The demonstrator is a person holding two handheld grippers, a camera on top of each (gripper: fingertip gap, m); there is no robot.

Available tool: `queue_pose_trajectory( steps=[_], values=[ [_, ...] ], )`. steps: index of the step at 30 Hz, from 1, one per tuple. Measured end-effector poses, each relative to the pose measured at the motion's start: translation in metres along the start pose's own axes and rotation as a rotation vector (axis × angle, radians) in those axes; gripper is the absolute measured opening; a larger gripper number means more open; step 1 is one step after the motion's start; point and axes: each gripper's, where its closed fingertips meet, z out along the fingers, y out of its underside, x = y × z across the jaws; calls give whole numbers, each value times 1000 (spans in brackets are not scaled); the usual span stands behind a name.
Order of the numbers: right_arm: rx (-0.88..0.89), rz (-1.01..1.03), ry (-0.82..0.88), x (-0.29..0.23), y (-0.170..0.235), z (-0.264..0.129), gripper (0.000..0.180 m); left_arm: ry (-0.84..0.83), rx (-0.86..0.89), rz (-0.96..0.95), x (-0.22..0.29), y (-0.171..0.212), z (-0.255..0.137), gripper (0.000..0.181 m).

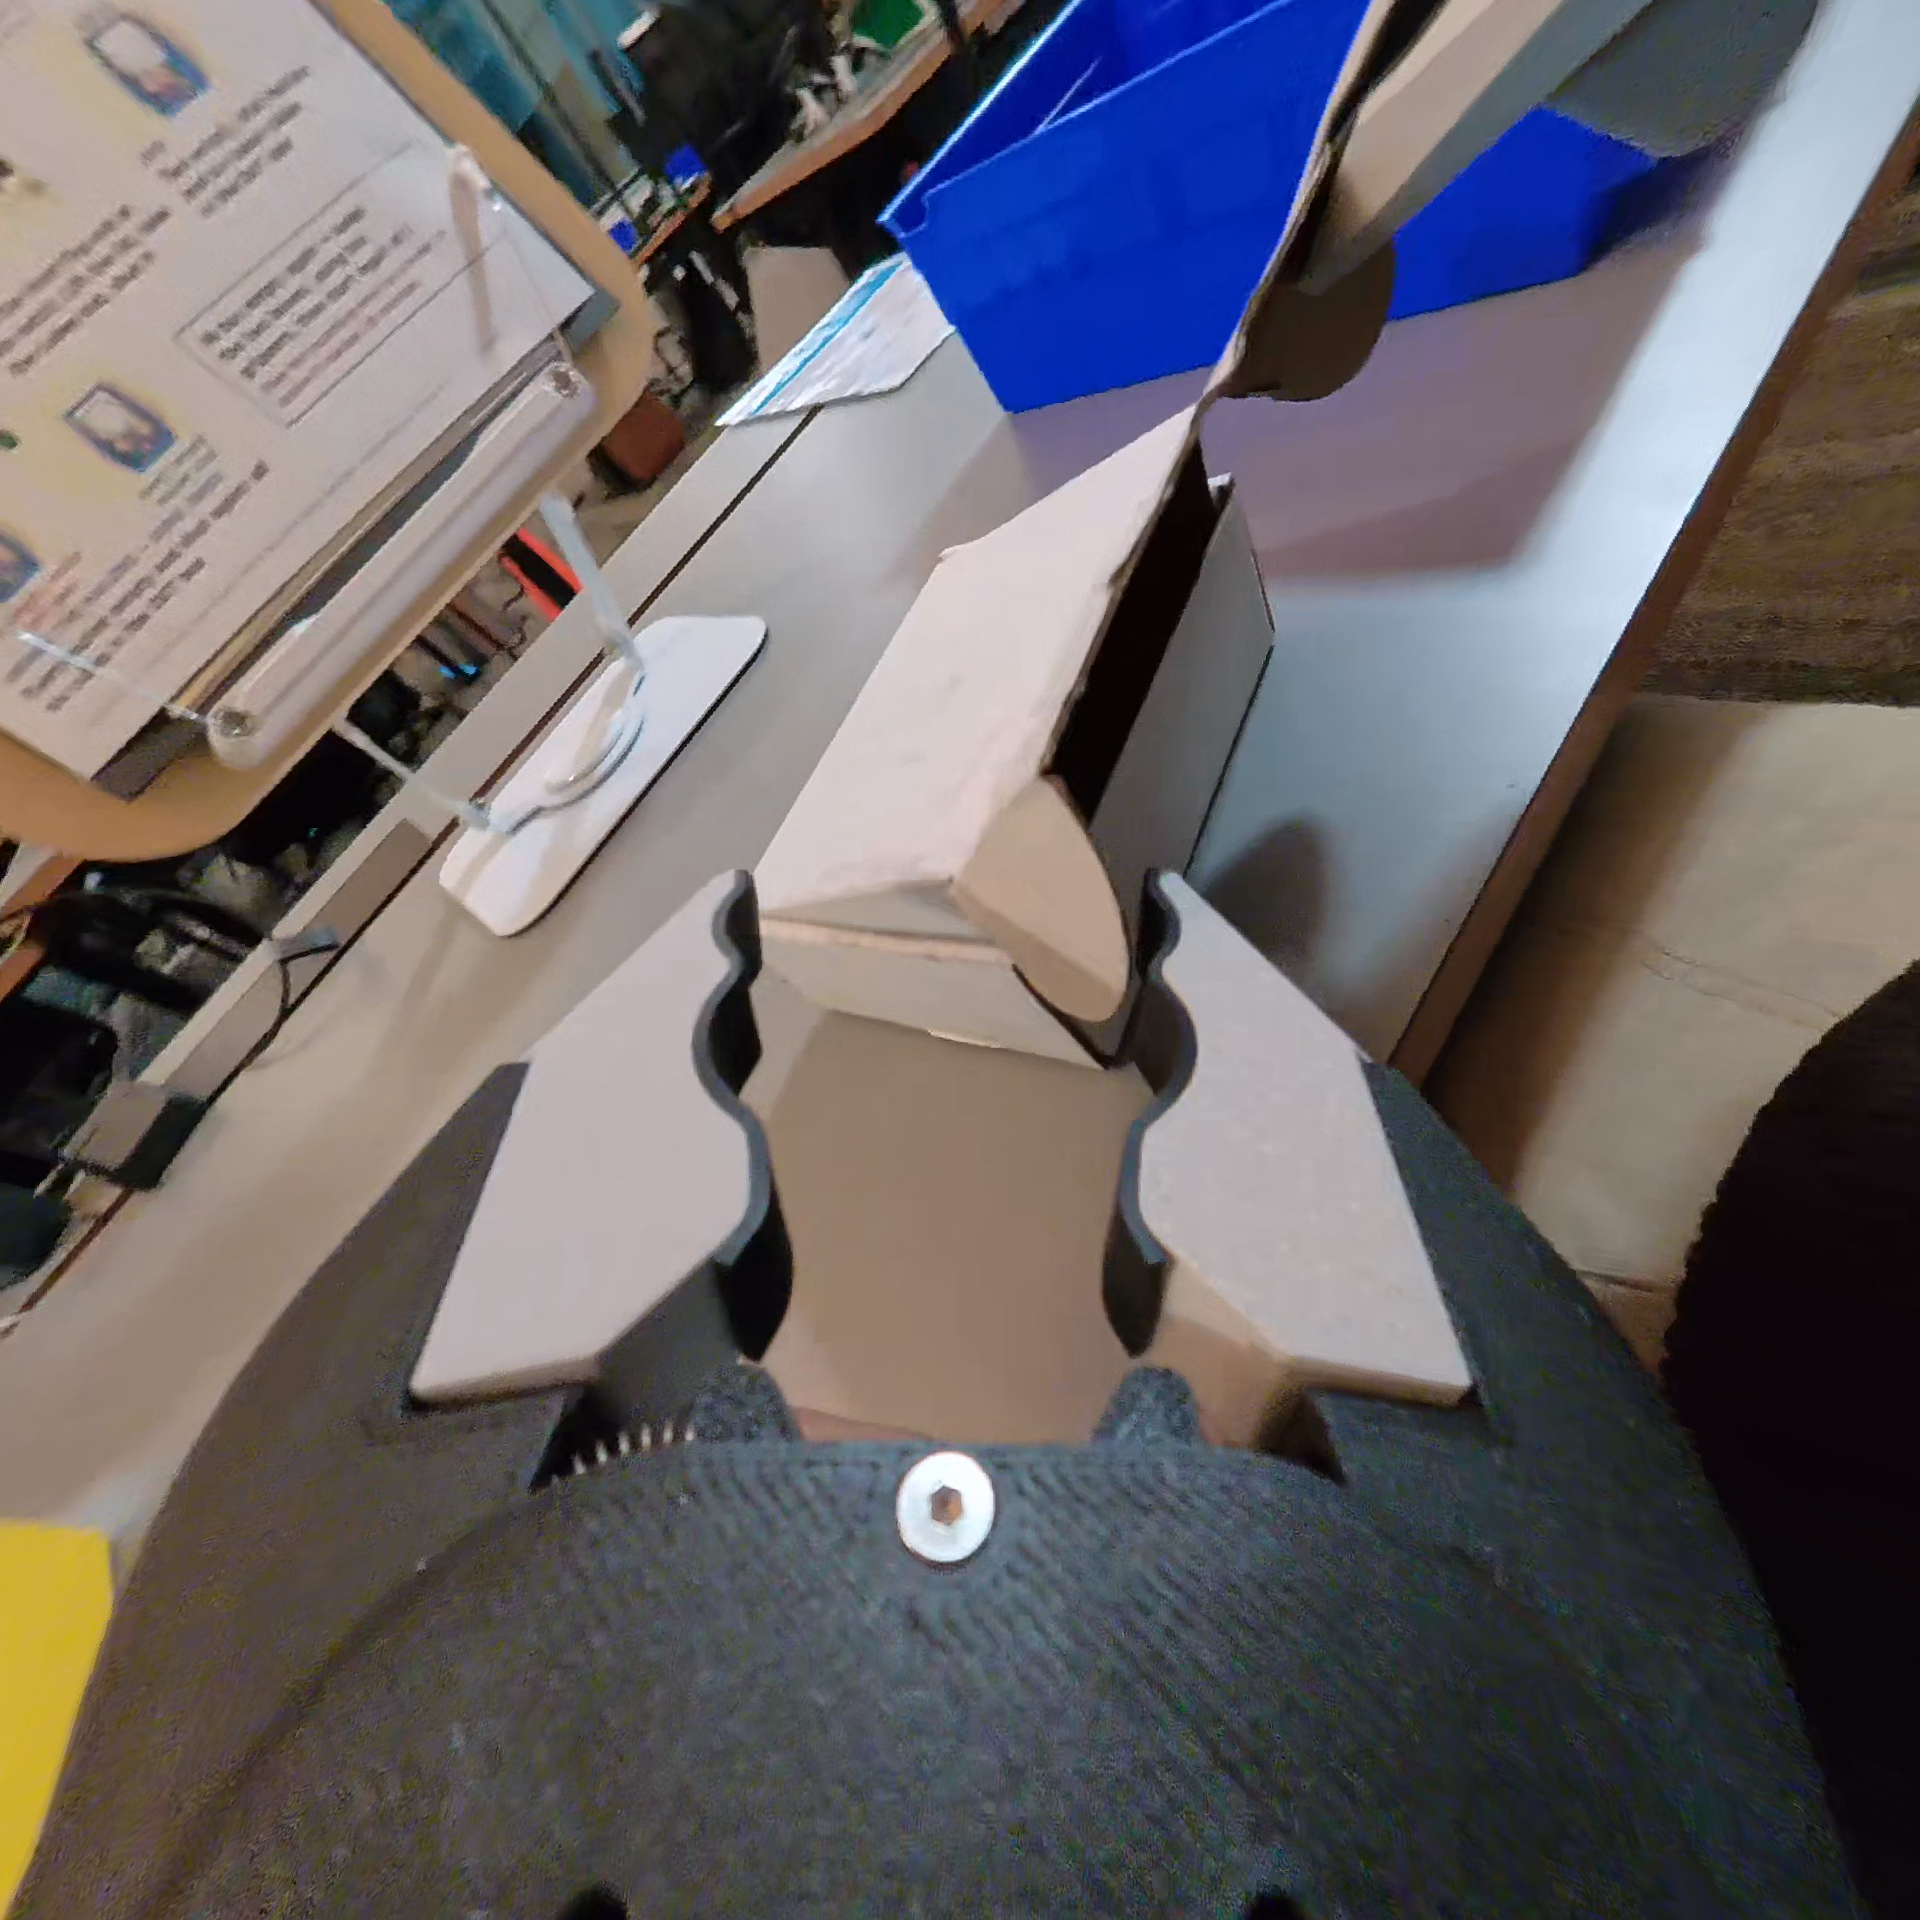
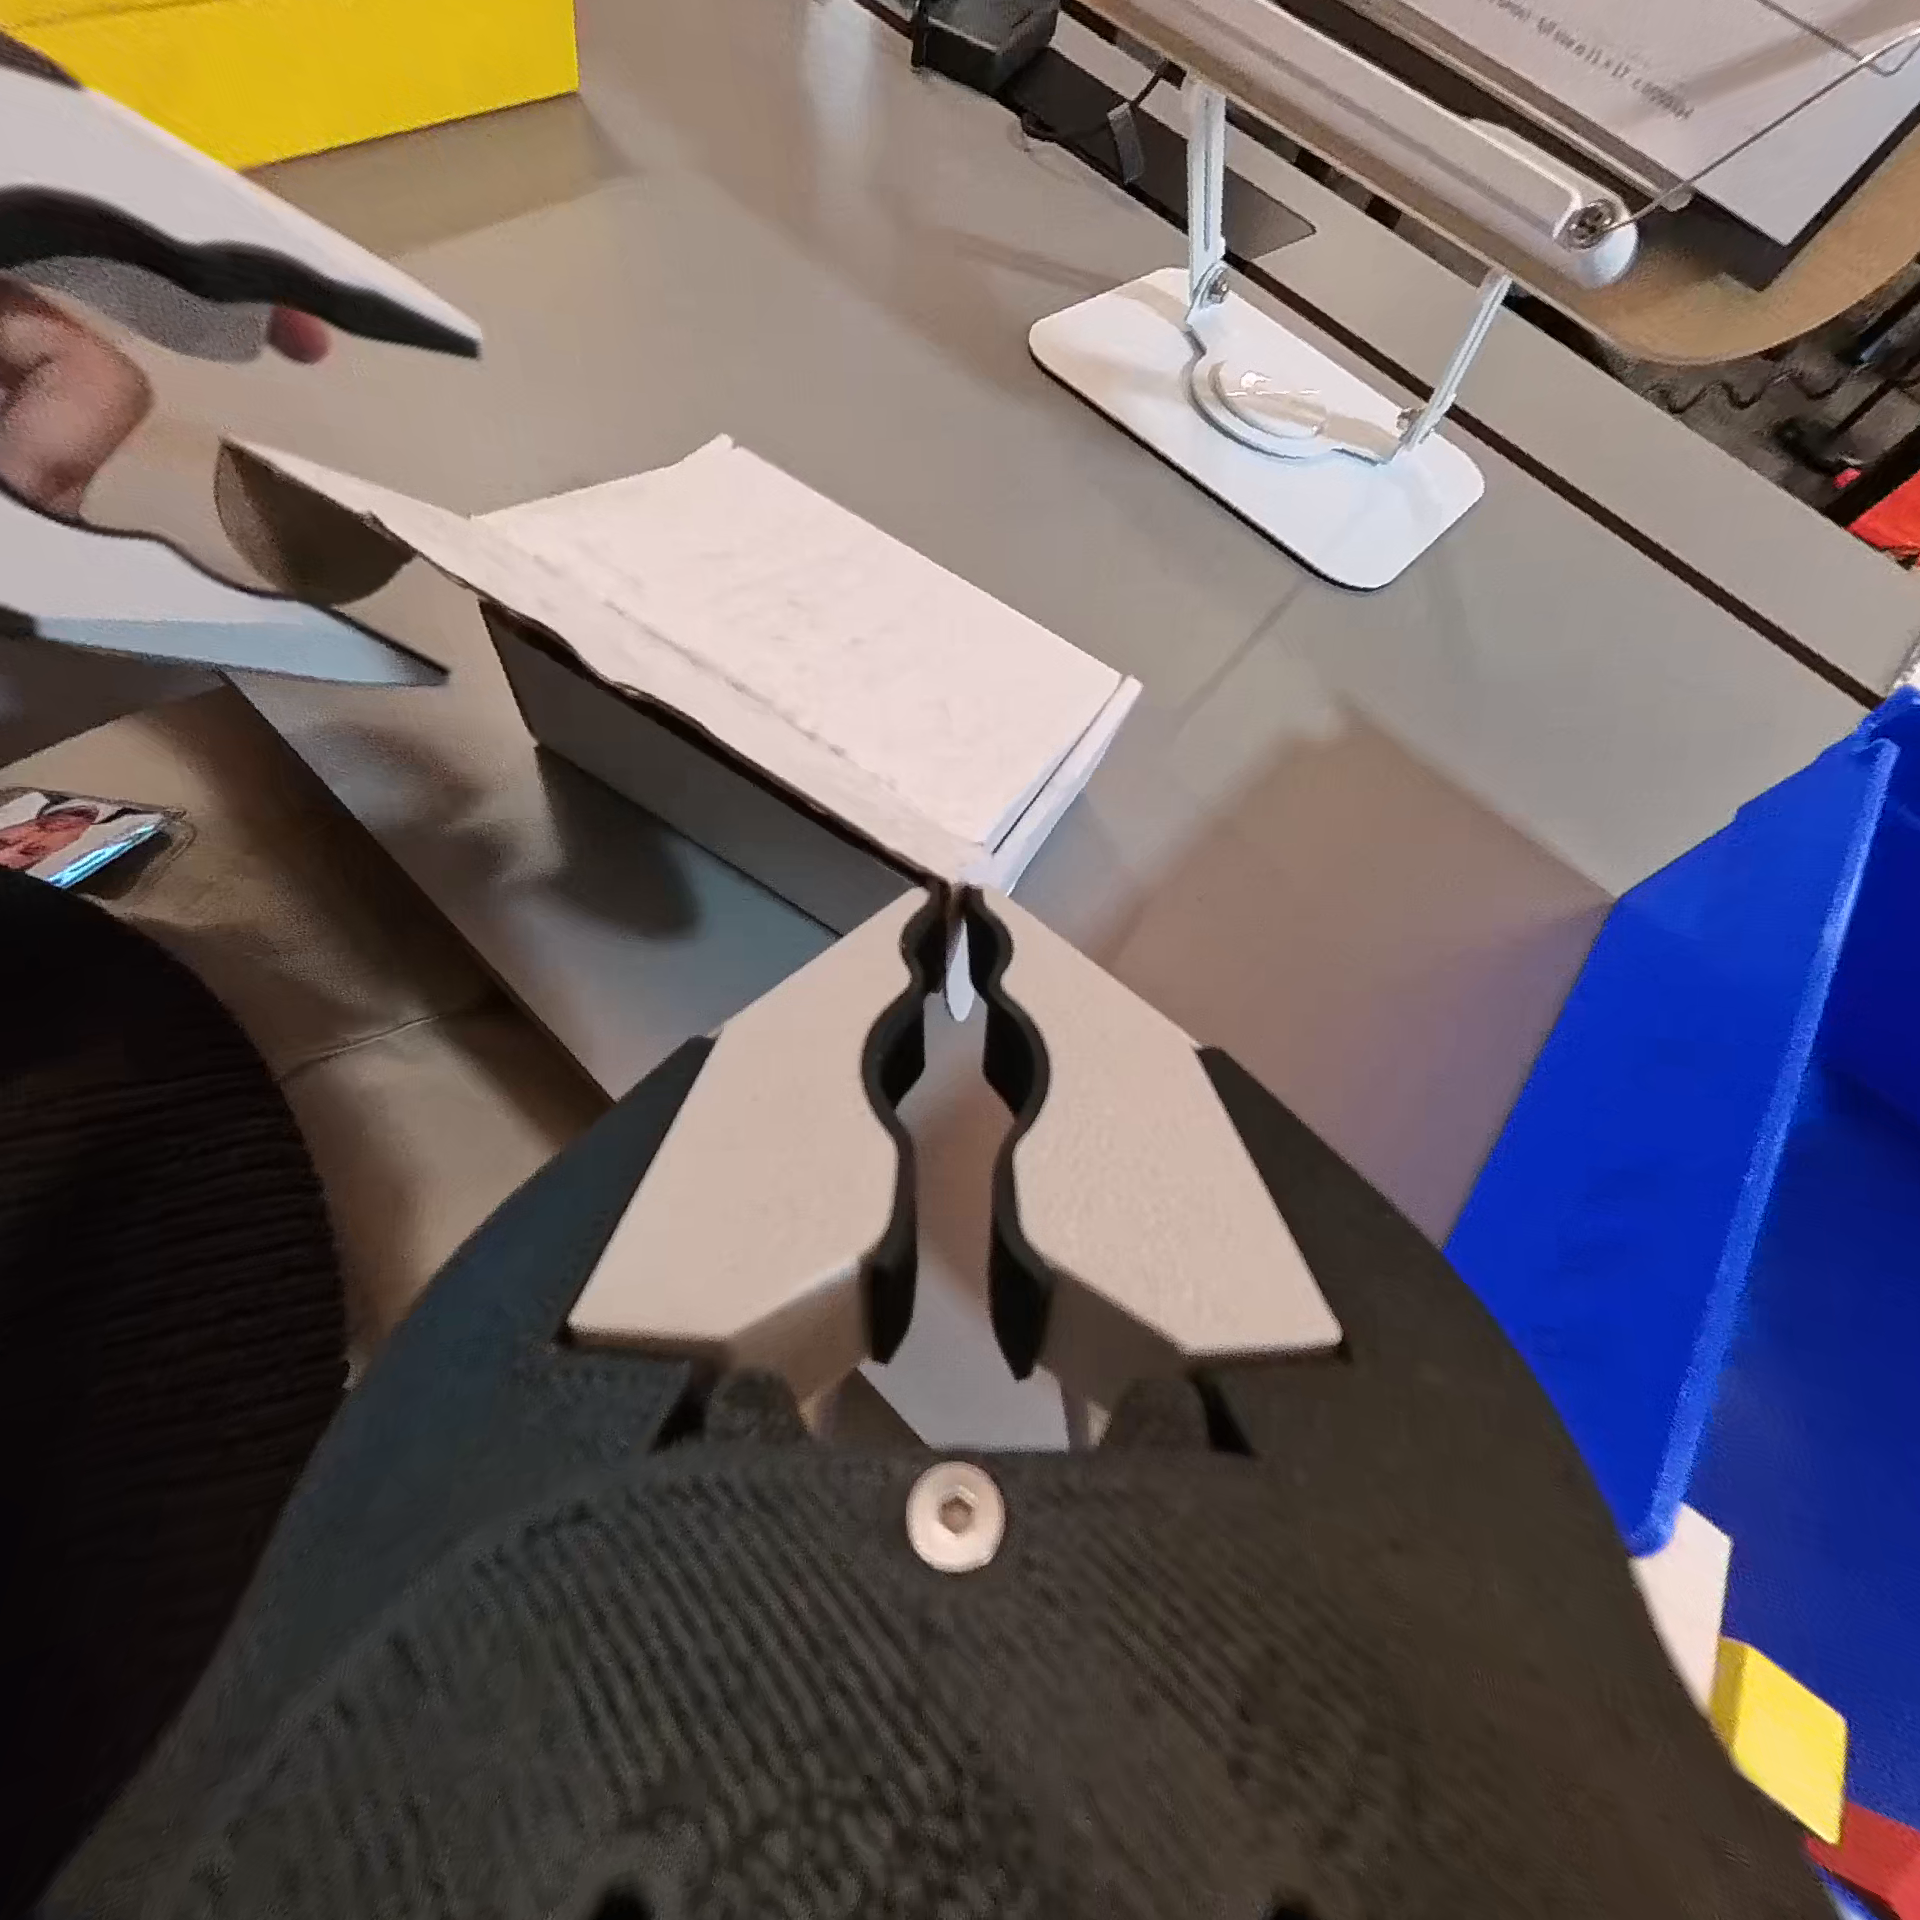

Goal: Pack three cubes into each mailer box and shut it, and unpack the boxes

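Observation:
A white mailer box [image 1: 935, 727] lies on the grey table just ahead of my left gripper [image 1: 948, 935], which is open and empty, with the box's rounded side flap [image 1: 1060, 914] by its right finger. My right gripper [image 2: 948, 909] is shut on the front flap of the box lid [image 2: 790, 623] and holds that edge raised. It shows at the top of the left wrist view [image 1: 1335, 260], with a dark gap under the lid. The box's inside is hidden. The left gripper [image 2: 462, 509] appears at the upper left of the right wrist view. A yellow cube [image 2: 1777, 1745] and a red cube [image 2: 1870, 1865] show at the lower right.
A blue bin [image 1: 1091, 260] stands past the box, at the right in the right wrist view [image 2: 1714, 1143]. A white document stand [image 1: 603, 769] [image 2: 1257, 416] is on the far side. A yellow bin [image 2: 312, 73] sits behind. The table edge [image 1: 1558, 779] runs close by. Spacing between my two grippers at the tips: around 15 centimeters.

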Motion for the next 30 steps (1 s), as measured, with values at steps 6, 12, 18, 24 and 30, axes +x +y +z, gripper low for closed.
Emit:
queue_pose_trajectory(
  steps=[6,12,18,24,30],
  values=[
    [19,51,-16,2,0,1,2,51,2,-37,25,-3,-18,58],
    [12,49,-13,1,1,2,2,52,57,-37,31,-11,-21,34],
    [-46,50,-41,-1,14,7,2,85,17,-53,36,-1,-17,24],
    [-86,31,-41,-3,22,12,3,114,-21,-36,43,8,-14,32],
    [-126,10,-41,-4,32,17,3,121,-51,-16,45,16,-10,34]
  ],
)
